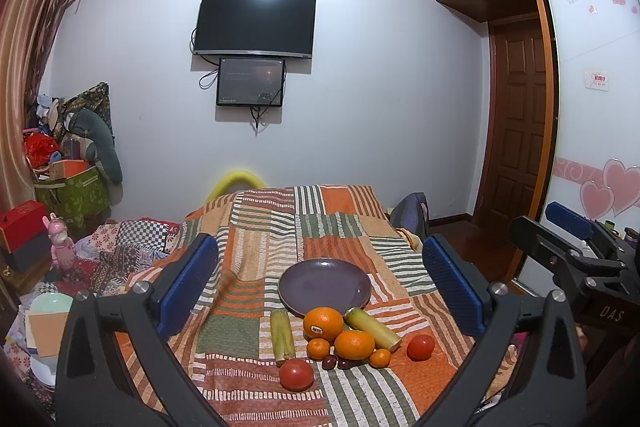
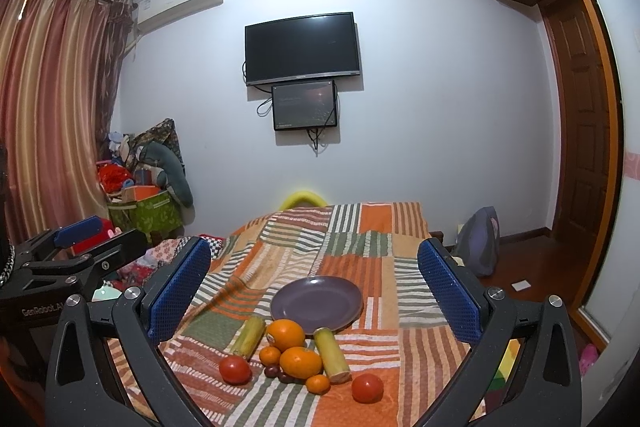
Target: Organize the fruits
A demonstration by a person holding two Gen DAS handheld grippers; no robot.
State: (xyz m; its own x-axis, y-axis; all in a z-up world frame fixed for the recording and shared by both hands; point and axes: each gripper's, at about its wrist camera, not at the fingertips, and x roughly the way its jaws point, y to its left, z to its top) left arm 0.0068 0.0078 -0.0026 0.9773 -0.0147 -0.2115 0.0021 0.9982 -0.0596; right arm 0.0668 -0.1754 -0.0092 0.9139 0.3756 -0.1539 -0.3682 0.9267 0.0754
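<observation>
Two grippers hover over a patchwork bedspread (image 1: 340,223), both spread wide and holding nothing.

Left wrist view: left gripper (image 1: 320,283) w/ blue pads (image 1: 192,279) well apart, above the fruit. Purple plate (image 1: 325,287) sits empty near the spread's middle. Just in front of it, toward the near edge: big orange w/ sticker (image 1: 323,323) touching the plate rim, a second orange (image 1: 354,344) beside it, two small tangerines (image 1: 318,348), two green-yellow cane pieces (image 1: 282,337) flanking the oranges, two tomatoes (image 1: 296,375) at the cluster's outer ends, dark small fruits (image 1: 329,362) btwn them. Right gripper (image 1: 576,239) shows at the right edge, off the bed.

Right wrist view: right gripper (image 2: 314,287) likewise gaping, fingers (image 2: 448,291) either side of the plate (image 2: 316,297). Same fruit cluster lies btwn plate and near edge; sticker orange (image 2: 285,334) against the rim, tomatoes (image 2: 367,388) nearest the camera. Left gripper (image 2: 86,239) visible at left, beside the bed.

Wall TV (image 2: 302,49) hangs behind.
</observation>
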